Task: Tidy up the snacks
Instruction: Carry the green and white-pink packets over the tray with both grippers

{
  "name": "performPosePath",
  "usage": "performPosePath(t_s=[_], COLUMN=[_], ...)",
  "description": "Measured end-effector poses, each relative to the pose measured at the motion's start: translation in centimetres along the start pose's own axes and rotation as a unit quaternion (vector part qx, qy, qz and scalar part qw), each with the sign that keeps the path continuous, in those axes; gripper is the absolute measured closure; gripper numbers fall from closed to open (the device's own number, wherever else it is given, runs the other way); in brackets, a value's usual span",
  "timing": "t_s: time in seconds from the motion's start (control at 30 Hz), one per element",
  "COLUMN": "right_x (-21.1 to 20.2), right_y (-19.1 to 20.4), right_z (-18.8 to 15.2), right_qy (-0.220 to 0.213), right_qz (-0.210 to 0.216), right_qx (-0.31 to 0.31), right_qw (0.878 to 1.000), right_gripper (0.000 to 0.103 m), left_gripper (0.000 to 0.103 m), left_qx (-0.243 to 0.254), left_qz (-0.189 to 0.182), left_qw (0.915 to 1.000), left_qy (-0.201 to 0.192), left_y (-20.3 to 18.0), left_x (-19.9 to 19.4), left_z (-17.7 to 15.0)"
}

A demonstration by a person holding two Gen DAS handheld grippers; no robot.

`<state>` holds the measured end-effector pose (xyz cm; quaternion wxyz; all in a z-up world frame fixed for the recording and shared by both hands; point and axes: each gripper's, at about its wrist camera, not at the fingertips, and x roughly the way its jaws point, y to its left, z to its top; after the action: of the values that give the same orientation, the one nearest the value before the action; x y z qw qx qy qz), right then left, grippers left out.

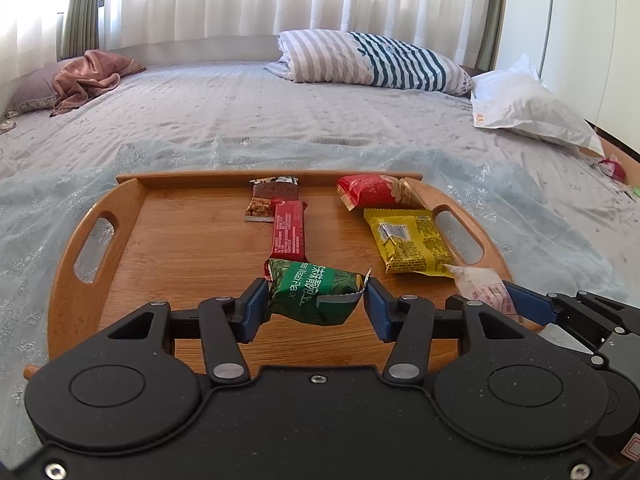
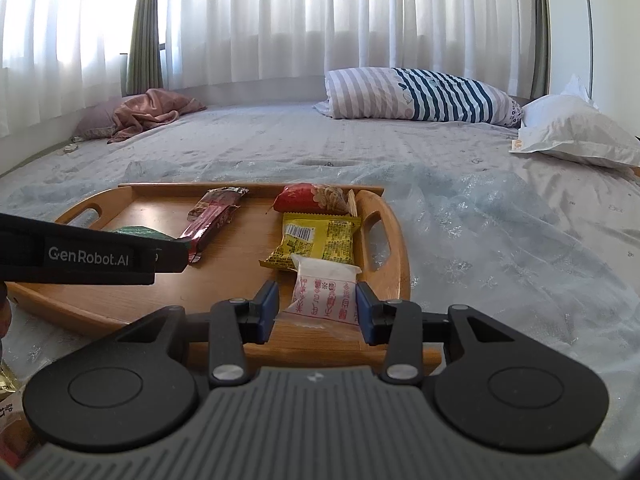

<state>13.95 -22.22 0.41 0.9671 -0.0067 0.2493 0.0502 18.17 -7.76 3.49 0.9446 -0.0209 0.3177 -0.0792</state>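
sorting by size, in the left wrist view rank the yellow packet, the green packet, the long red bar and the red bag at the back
1. green packet, though nearest the camera
2. yellow packet
3. long red bar and red bag: too alike to rank

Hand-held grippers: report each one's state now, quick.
Left hand-held gripper: closed on the green snack packet.
Right hand-held gripper: closed on the white snack packet.
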Motion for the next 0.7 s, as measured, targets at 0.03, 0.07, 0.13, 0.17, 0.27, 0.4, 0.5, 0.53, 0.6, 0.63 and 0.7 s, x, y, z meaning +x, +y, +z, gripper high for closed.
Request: performPosePath(t_s=[0.03, 0.07, 0.13, 0.17, 0.27, 0.4, 0.5, 0.53, 0.6, 0.63, 0.7], right_x=[0.2, 0.4, 0.7, 0.9, 1.2, 1.5, 1.7, 1.8, 2.0, 2.1, 2.2], right_y=[0.0, 0.0, 0.0, 0.0, 0.0, -0.2, -0.3, -0.3, -0.3, -0.4, -0.4], right_z=[0.0, 0.0, -0.1, -0.1, 0.0, 0.0, 0.0, 0.0, 0.0, 0.0, 0.0], right_qy=[0.002, 0.004, 0.008, 0.01, 0.014, 0.017, 0.023, 0.025, 0.029, 0.031, 0.033], right_qz=[0.002, 0.002, 0.004, 0.004, 0.005, 0.005, 0.006, 0.006, 0.007, 0.007, 0.007], right_qx=[0.001, 0.002, 0.002, 0.003, 0.003, 0.006, 0.006, 0.006, 0.007, 0.007, 0.008], right_qw=[1.0, 1.0, 1.0, 1.0, 1.0, 1.0, 1.0, 1.0, 1.0, 0.999, 0.999], right_gripper=[0.057, 0.057, 0.057, 0.057, 0.057, 0.057, 0.056, 0.056, 0.056, 0.056, 0.056], left_gripper=[0.053, 0.053, 0.053, 0.053, 0.053, 0.053, 0.053, 0.053, 0.053, 0.053, 0.053], left_qx=[-0.002, -0.003, -0.005, -0.005, -0.006, -0.006, -0.007, -0.008, -0.008, -0.008, -0.008], left_qz=[0.0, 0.0, 0.002, 0.004, 0.006, 0.007, 0.01, 0.01, 0.011, 0.012, 0.012], left_qw=[1.0, 1.0, 1.0, 1.0, 0.9999, 0.9999, 0.9998, 0.9998, 0.9997, 0.9997, 0.9997], left_qy=[0.001, 0.003, 0.005, 0.007, 0.011, 0.013, 0.016, 0.018, 0.019, 0.02, 0.021], left_y=[0.0, 0.0, 0.0, 0.0, -0.1, -0.1, -0.1, 0.0, 0.0, 0.0, 0.0], left_x=[0.3, 0.6, 1.0, 1.3, 1.9, 2.5, 2.9, 2.9, 3.1, 3.2, 3.4], left_z=[-0.1, -0.1, -0.1, -0.2, -0.2, -0.1, -0.1, -0.1, -0.2, -0.2, -0.3])
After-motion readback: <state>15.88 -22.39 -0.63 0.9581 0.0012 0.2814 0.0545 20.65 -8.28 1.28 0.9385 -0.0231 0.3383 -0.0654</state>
